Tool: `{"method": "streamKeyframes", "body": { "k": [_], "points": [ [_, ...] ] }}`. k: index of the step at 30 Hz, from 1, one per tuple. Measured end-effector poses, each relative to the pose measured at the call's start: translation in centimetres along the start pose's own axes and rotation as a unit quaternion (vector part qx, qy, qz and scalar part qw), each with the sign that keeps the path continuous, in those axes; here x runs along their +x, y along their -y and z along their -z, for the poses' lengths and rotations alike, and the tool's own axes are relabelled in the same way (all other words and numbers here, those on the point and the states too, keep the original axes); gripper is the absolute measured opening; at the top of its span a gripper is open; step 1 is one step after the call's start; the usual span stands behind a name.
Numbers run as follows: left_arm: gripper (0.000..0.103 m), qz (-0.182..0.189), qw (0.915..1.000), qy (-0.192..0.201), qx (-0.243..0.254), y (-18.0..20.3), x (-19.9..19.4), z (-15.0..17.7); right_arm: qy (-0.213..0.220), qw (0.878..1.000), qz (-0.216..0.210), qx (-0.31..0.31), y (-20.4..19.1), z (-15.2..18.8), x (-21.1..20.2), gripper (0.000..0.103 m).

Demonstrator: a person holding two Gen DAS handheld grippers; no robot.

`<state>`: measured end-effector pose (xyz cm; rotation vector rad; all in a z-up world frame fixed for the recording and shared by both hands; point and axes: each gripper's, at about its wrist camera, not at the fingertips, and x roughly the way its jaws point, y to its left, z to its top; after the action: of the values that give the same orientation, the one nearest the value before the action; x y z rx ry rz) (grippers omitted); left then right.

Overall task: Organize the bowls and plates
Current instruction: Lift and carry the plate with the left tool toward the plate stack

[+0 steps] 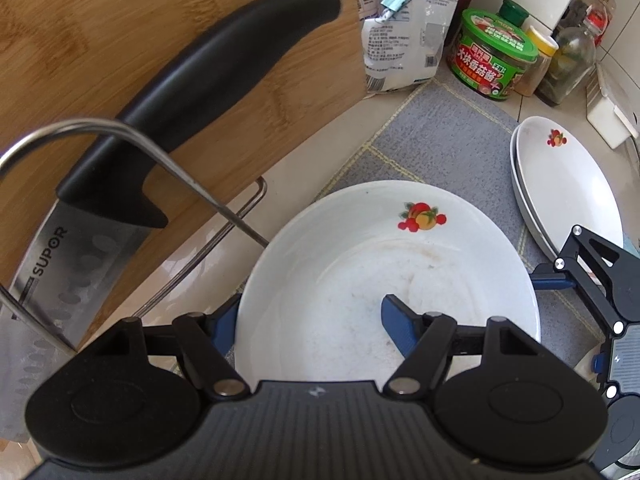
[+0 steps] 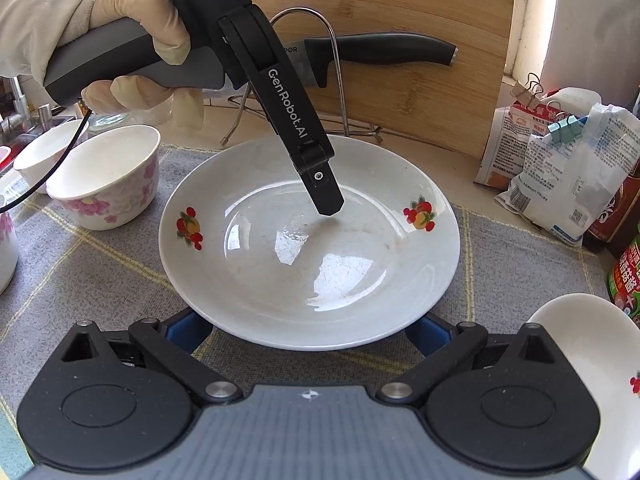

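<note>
A white deep plate (image 1: 360,264) with fruit decals lies on the grey mat (image 1: 440,144). My left gripper (image 1: 312,324) straddles its near-left rim. One blue finger (image 1: 224,320) sits outside under the rim, the other presses on the inner surface, so it is shut on the plate. In the right wrist view that inner finger (image 2: 324,188) touches the plate (image 2: 312,248) near its middle. My right gripper (image 2: 308,332) stands open, its fingertips hidden beneath the plate's near rim. Two stacked matching plates (image 1: 568,184) lie to the right. A pink-flowered bowl (image 2: 108,176) and a second bowl (image 2: 44,152) stand at the left.
A wire rack (image 1: 168,160) holds a black-handled knife (image 1: 200,92) in front of a leaning wooden cutting board (image 1: 100,40). Clipped bags (image 1: 404,28), a green-lidded jar (image 1: 492,56) and bottles (image 1: 572,60) crowd the back wall. A gloved hand (image 2: 120,20) holds the left gripper.
</note>
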<state>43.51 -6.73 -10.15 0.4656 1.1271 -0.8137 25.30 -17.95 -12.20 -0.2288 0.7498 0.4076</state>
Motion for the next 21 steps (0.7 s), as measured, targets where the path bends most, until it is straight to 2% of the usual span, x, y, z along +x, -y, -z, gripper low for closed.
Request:
{"method": "streamKeyframes", "body": {
  "k": [21],
  "points": [
    [0.072,-0.008,0.9996,0.015,0.021,3.9,-3.3,0.5,0.006,1.000,-0.005,0.001,0.0,0.7,-4.6,0.103]
  ]
}}
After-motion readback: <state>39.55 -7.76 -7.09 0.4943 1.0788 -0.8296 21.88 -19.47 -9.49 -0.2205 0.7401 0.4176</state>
